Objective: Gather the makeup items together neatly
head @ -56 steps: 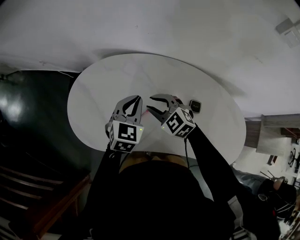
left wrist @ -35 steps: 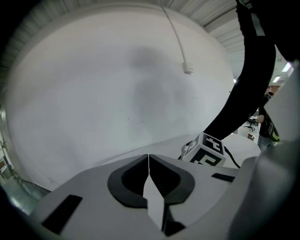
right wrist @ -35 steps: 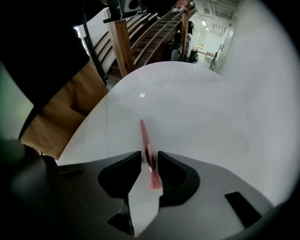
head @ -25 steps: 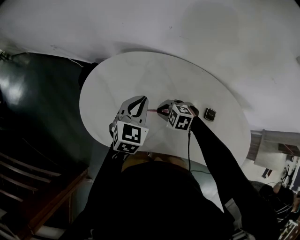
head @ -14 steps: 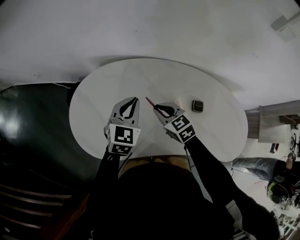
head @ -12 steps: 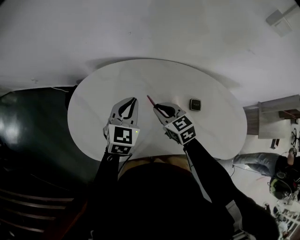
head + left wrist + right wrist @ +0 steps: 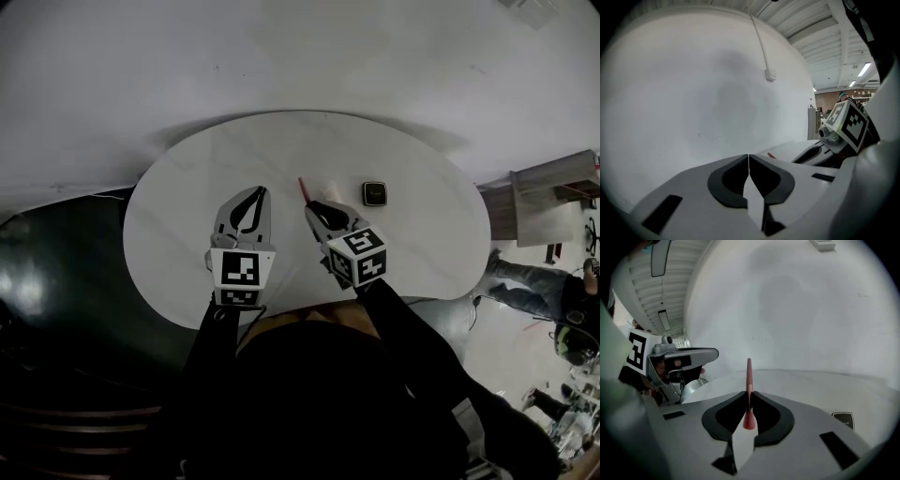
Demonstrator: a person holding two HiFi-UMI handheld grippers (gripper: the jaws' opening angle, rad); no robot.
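My right gripper [image 7: 749, 397] [image 7: 311, 207] is shut on a thin pink makeup pencil [image 7: 749, 380], which sticks out past the jaw tips and is held above the round white table [image 7: 412, 234]. In the head view the pencil [image 7: 303, 190] points away from me. A small dark square compact [image 7: 375, 194] [image 7: 843, 419] lies on the table to the right of that gripper. My left gripper [image 7: 251, 198] [image 7: 748, 161] hovers beside the right one, shut with nothing between its jaws.
The table stands against a plain white wall [image 7: 281, 56]. Dark floor [image 7: 56, 309] lies to the left of the table. At the right edge are furniture [image 7: 553, 187] and a person's legs [image 7: 534, 281].
The right gripper has kept its hold on the pencil and shifted slightly. The head camera has swung, so the table and compact sit differently in view. The left gripper stays shut.
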